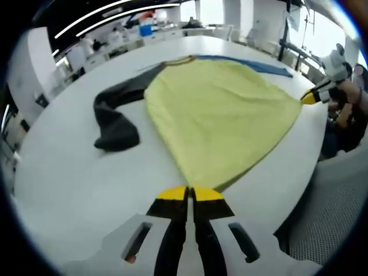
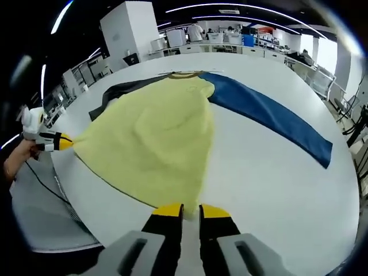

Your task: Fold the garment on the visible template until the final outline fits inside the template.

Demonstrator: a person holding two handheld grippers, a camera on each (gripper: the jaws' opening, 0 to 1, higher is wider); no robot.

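Shirt [image 1: 218,115], yellow w/ one dark and one blue sleeve, lies flat mid-frame on the desk [image 1: 75,172], collar far end. Left claw [image 1: 190,194] and right claw [image 2: 190,211] each pinch a hem corner, jaws nearly closed.

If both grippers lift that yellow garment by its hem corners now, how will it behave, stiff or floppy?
Probably floppy: the yellow garment lies flat with soft ripples, and its dark sleeve is crumpled. It is likely to sag between the left gripper and right gripper, each closed on a hem corner. The blue sleeve would probably drag across the white table.
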